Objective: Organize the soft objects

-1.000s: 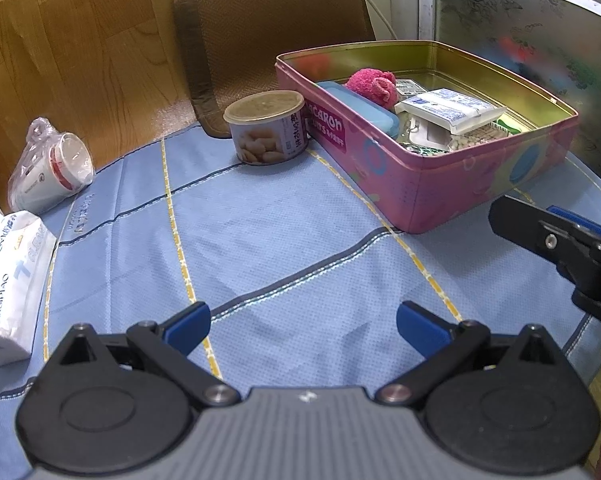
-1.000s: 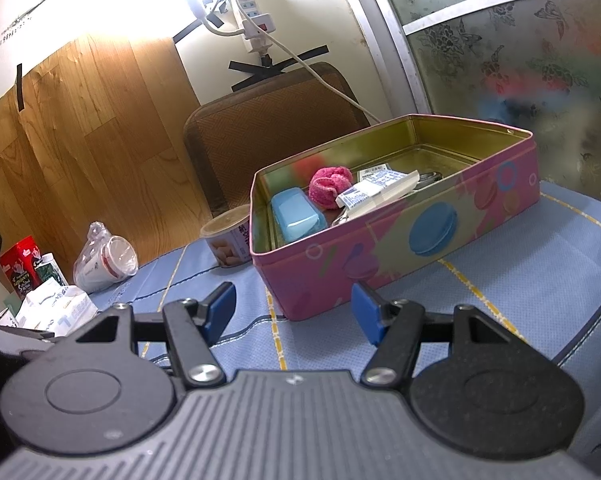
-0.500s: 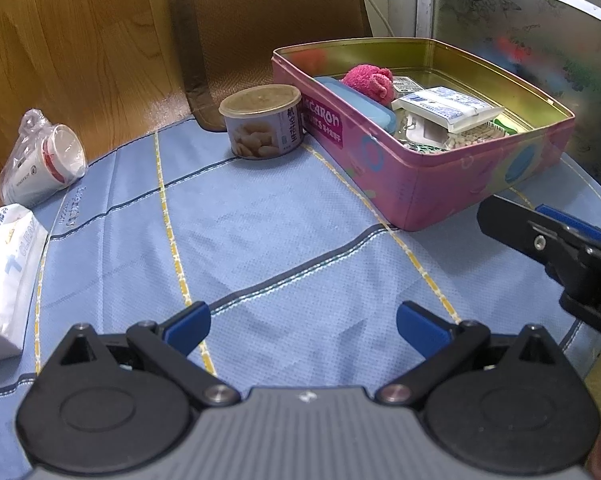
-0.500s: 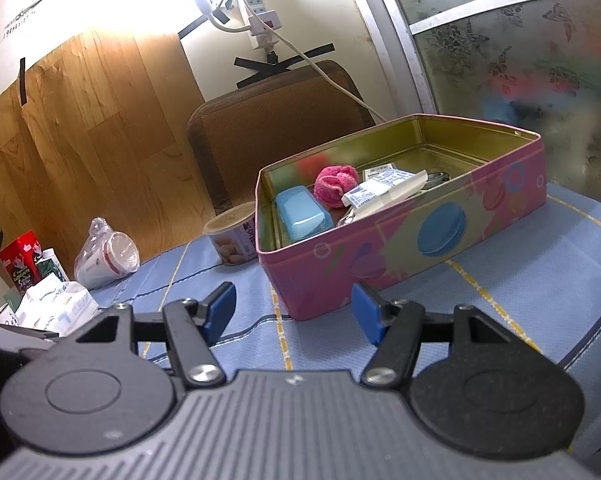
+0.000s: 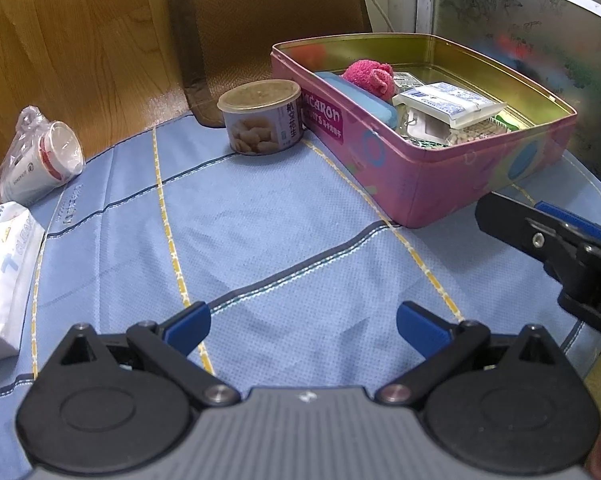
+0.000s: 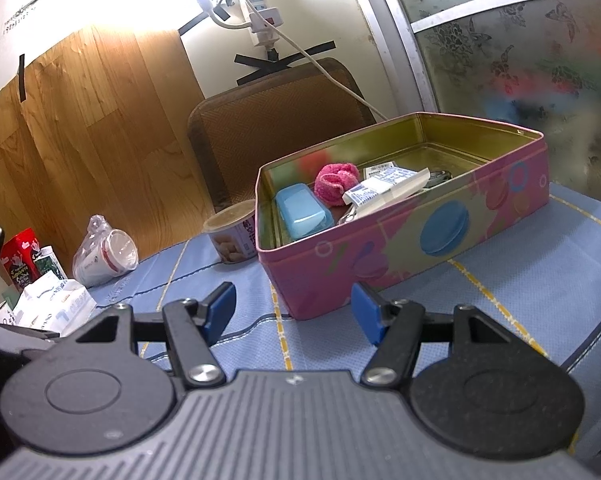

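A round table under a blue cloth (image 5: 284, 220) carries everything, and a brown chair back (image 5: 268, 24) rises behind the pink tin (image 5: 460, 176), which stands open on the cloth. Left of the tin, well apart, a white tissue pack (image 5: 4, 276) lies at the cloth's edge. Both grippers sit in front of the tin: the left gripper (image 5: 302, 324) has its blue pads spread wide over bare cloth, and the right gripper (image 6: 294, 310), just before the tin's near corner, likewise stands wide with nothing between its pads. A bagged paper cup (image 5: 40, 160) lies left of the tin, and a small can (image 5: 262, 118) touches its left end. Inside the tin, against the left end, lie a blue case (image 6: 302, 210), a white packet (image 5: 444, 102) and the fluffy pink soft object (image 5: 368, 74).
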`<act>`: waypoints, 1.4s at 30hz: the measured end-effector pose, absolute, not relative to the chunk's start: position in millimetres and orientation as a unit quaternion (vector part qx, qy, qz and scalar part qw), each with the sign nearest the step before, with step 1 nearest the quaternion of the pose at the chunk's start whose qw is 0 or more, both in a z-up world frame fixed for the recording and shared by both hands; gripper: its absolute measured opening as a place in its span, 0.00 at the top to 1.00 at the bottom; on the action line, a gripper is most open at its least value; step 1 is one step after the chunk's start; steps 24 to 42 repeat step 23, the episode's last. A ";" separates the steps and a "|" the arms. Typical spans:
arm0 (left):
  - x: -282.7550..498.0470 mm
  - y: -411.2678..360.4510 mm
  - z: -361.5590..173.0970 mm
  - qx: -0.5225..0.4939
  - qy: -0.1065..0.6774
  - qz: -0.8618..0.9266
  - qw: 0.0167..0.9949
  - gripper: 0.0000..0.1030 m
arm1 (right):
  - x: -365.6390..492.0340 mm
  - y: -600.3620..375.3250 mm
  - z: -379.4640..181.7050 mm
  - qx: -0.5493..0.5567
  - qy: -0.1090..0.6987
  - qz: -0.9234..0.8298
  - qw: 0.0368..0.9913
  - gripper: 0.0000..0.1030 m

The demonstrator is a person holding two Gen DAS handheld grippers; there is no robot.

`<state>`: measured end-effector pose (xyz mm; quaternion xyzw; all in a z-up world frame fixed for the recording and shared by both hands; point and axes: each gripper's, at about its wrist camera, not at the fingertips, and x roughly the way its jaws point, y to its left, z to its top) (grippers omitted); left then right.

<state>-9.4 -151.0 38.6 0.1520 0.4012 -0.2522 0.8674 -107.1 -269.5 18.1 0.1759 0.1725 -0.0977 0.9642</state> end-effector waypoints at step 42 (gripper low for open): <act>-11.0 -144.5 41.9 0.140 0.382 -0.270 0.873 0.00 | -105.3 -263.4 15.5 0.166 0.172 -0.104 0.966 0.35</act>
